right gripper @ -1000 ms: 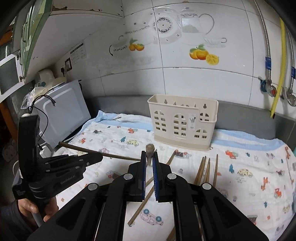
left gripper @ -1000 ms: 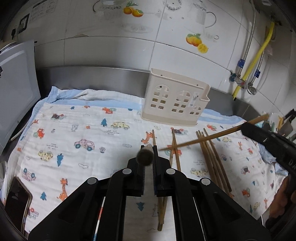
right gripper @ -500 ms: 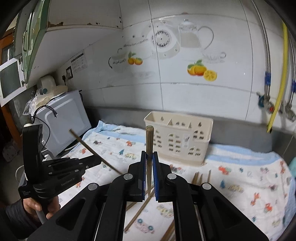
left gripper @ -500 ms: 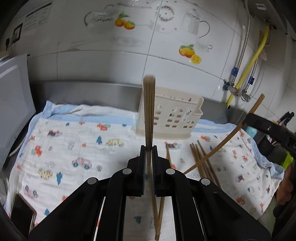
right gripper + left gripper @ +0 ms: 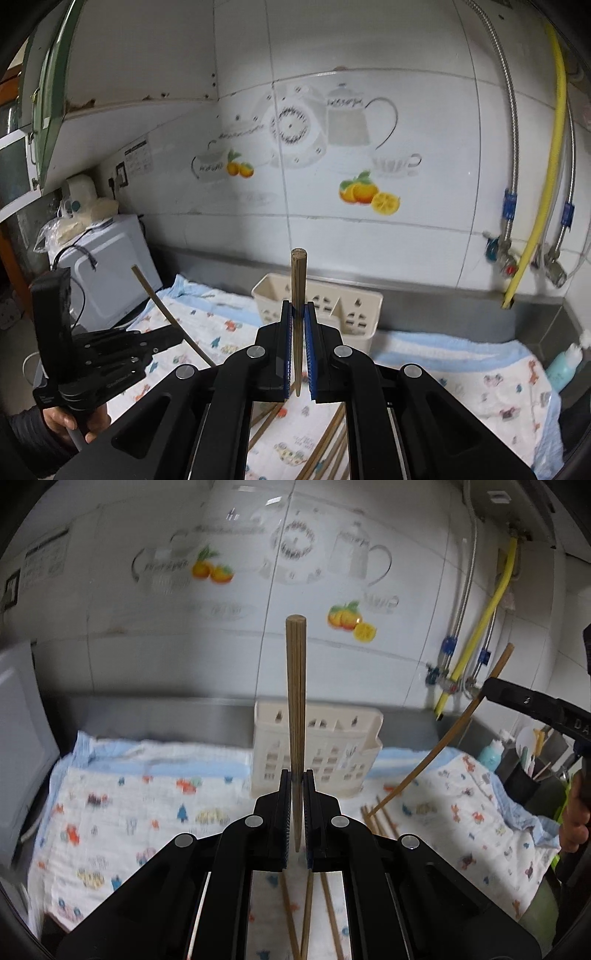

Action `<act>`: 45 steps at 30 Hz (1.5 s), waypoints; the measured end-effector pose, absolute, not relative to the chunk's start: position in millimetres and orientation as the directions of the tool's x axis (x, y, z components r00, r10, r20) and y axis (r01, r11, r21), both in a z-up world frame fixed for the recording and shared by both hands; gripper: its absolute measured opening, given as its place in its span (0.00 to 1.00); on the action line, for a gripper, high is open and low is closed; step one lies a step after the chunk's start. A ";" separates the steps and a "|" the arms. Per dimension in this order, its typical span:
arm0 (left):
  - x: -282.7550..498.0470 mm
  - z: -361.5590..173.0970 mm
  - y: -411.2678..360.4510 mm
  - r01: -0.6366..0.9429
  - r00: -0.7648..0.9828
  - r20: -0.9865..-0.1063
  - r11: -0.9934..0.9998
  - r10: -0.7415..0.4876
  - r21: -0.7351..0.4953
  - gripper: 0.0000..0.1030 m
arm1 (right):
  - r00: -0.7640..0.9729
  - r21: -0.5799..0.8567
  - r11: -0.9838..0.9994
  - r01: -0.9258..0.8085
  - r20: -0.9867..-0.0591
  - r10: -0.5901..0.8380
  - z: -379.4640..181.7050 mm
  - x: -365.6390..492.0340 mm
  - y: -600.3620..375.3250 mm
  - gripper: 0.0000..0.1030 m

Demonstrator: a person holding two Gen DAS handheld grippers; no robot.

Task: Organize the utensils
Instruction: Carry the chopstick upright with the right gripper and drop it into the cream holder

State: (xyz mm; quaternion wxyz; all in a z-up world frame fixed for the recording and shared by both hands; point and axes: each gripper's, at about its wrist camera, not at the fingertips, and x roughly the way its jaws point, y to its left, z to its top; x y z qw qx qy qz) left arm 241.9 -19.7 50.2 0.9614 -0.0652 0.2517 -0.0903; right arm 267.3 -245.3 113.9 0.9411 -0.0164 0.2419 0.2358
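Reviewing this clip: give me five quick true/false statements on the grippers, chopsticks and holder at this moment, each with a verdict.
1. Each gripper is shut on a chopstick. True: the left gripper clamps the left chopstick, the right gripper the right chopstick.
2. The holder lies on its side. False: it stands upright on the cloth.
3. All chopsticks are already in the holder. False: loose chopsticks lie on the cloth.
4. The left chopstick stands roughly upright in its gripper. True.
5. The cloth is plain white. False: it carries a colourful cartoon print.
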 end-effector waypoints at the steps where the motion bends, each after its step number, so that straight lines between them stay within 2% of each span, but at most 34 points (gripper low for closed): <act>1: 244.4 57.2 -21.8 0.148 0.863 -0.461 0.975 -0.209 -0.166 0.05 | 0.779 0.073 0.892 -0.447 -0.459 0.428 118.2 269.8 -246.2 0.06; 9: 269.3 117.5 -38.8 0.161 0.923 -0.336 0.982 -0.185 -0.100 0.05 | 0.832 0.032 0.915 -0.401 -0.405 0.379 149.5 294.6 -255.8 0.06; 18: 312.6 143.3 -43.9 0.121 0.954 -0.270 0.991 -0.131 -0.051 0.05 | 0.852 0.042 0.928 -0.371 -0.382 0.358 152.4 329.6 -258.7 0.06; 23: 335.3 131.9 -39.1 0.097 0.950 -0.293 0.994 -0.107 -0.047 0.05 | 0.856 0.046 0.932 -0.361 -0.380 0.350 147.0 350.4 -255.5 0.06; 28: 358.5 107.1 -32.4 0.080 0.928 -0.360 0.994 -0.100 -0.070 0.05 | 0.854 0.042 0.934 -0.354 -0.394 0.341 130.3 368.7 -248.6 0.06; 38: 380.1 68.7 -20.2 0.074 0.881 -0.460 0.992 -0.111 -0.099 0.05 | 0.817 0.049 0.938 -0.344 -0.476 0.325 83.5 392.0 -240.2 0.06; 45: 381.2 59.4 -19.0 0.080 0.868 -0.483 0.992 -0.118 -0.098 0.07 | 0.803 0.053 0.941 -0.336 -0.506 0.315 66.3 394.5 -239.9 0.07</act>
